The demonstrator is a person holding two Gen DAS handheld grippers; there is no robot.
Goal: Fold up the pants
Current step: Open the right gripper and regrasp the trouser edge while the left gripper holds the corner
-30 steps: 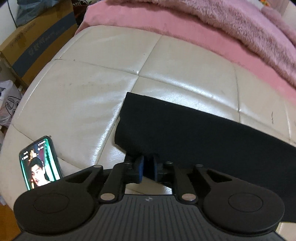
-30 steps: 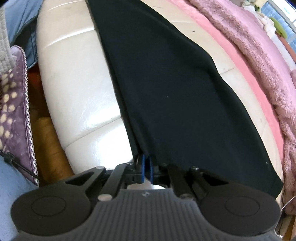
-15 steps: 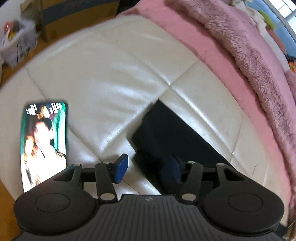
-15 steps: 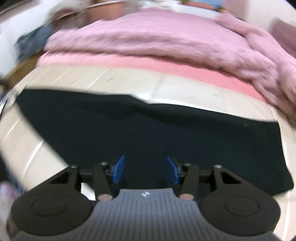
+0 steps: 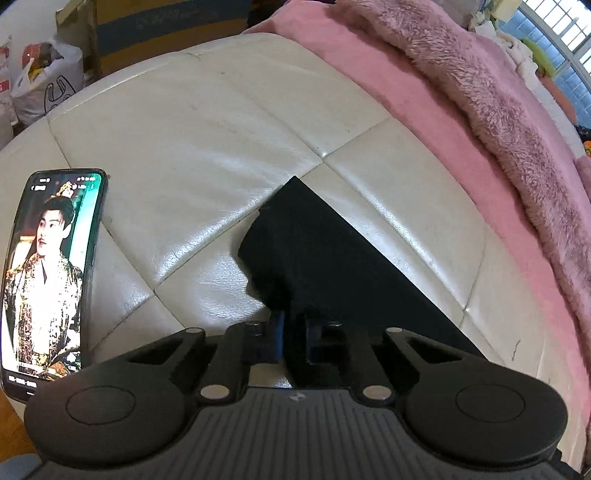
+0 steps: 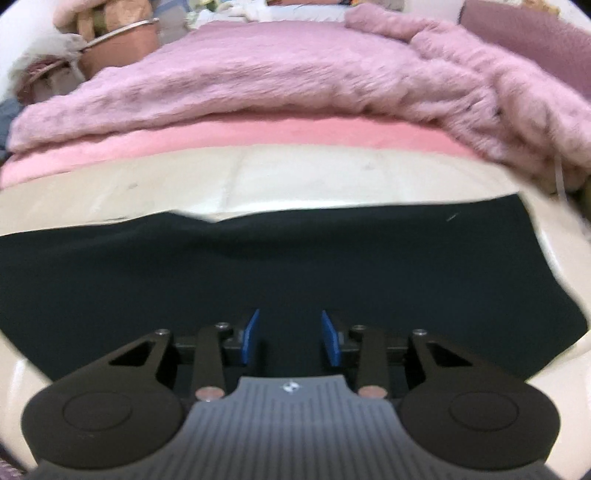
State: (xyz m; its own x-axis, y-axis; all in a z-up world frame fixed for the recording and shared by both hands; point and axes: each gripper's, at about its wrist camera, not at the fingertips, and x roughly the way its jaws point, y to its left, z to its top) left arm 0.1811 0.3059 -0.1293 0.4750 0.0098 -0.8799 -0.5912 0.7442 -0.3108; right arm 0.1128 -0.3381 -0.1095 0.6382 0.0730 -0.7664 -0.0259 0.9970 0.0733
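Observation:
The black pants (image 5: 332, 251) lie folded lengthwise in a long strip on a cream leather cushion (image 5: 207, 140). In the left wrist view their narrow end bunches up at my left gripper (image 5: 294, 332), whose jaws are closing, with the blue pads pinching the cloth. The right wrist view shows the wider part of the pants (image 6: 258, 258) spread across the frame. My right gripper (image 6: 290, 336) hovers over it near the cloth's front edge. Its jaws are closing but stand apart, with black cloth behind the gap and neither pad pressing on it.
A lit phone (image 5: 48, 273) lies on the cushion to the left of the pants' end. A pink sheet and a fluffy mauve blanket (image 5: 498, 110) run along the far side. A cardboard box (image 5: 155, 22) and plastic bags (image 5: 40, 81) stand on the floor beyond.
My left gripper opened, rolled, and closed again on the pants' end. My right gripper let go of the pants' edge, swung round to face the blanket, and its jaws have narrowed a little.

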